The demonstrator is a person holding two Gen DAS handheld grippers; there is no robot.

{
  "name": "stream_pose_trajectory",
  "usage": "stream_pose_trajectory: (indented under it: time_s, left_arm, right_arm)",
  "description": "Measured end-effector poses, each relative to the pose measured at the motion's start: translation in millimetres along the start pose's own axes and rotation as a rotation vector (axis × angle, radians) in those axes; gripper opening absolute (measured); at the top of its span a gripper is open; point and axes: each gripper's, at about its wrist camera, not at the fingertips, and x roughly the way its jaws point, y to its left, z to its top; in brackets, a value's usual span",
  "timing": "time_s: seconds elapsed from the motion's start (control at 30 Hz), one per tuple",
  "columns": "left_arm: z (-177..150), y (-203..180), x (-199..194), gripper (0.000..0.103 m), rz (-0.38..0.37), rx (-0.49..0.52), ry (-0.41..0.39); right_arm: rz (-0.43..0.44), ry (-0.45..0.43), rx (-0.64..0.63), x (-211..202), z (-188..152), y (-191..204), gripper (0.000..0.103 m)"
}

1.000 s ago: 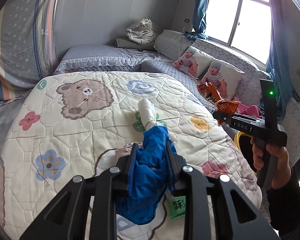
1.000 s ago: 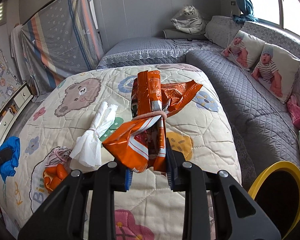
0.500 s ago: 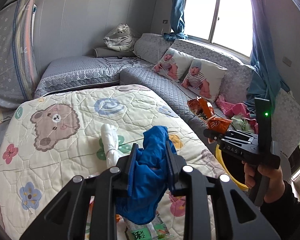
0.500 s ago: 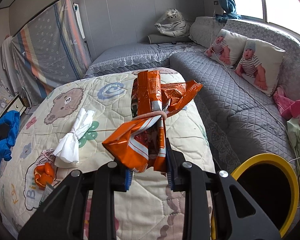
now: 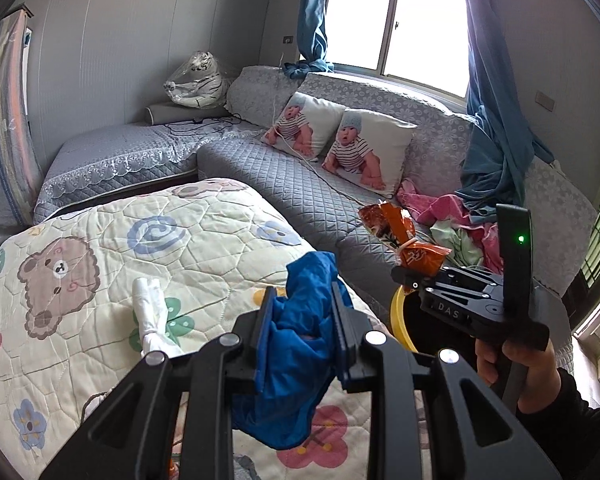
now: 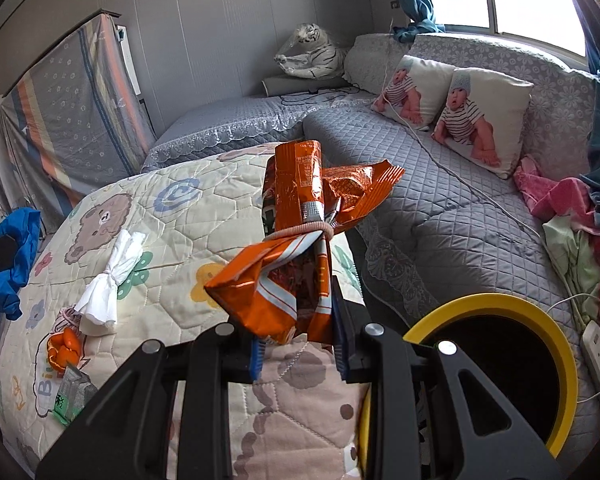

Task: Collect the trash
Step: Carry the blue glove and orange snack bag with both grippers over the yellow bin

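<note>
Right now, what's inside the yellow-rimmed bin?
The yellow-rimmed bin shows only a dark interior; no contents are visible. The right gripper and its orange snack bag cover its left edge.

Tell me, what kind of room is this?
Probably a bedroom or family lounge in a home: a cartoon bear quilt, baby-photo pillows on a quilted grey couch, and a plush tiger.

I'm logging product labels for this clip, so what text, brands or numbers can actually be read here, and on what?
"DAS": white letters on the black body of the right gripper, seen from the left wrist; any letters after them are cut off.
"Bi...": blue letters printed on the quilt, the rest hidden.
Orange snack wrapper: print too crumpled and small to read.
Small green packet on the quilt: characters too blurred to read.
</note>
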Motion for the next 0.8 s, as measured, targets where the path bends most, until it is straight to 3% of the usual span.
stream_pose_trajectory:
  time_s: [0.8]
  left_arm:
    - [12.9, -66.6, 60.3, 0.024, -0.102, 0.091, 0.049]
  right_arm:
    - [-0.124, 0.045, 0.098, 6.0, -27.8, -84.4, 0.025]
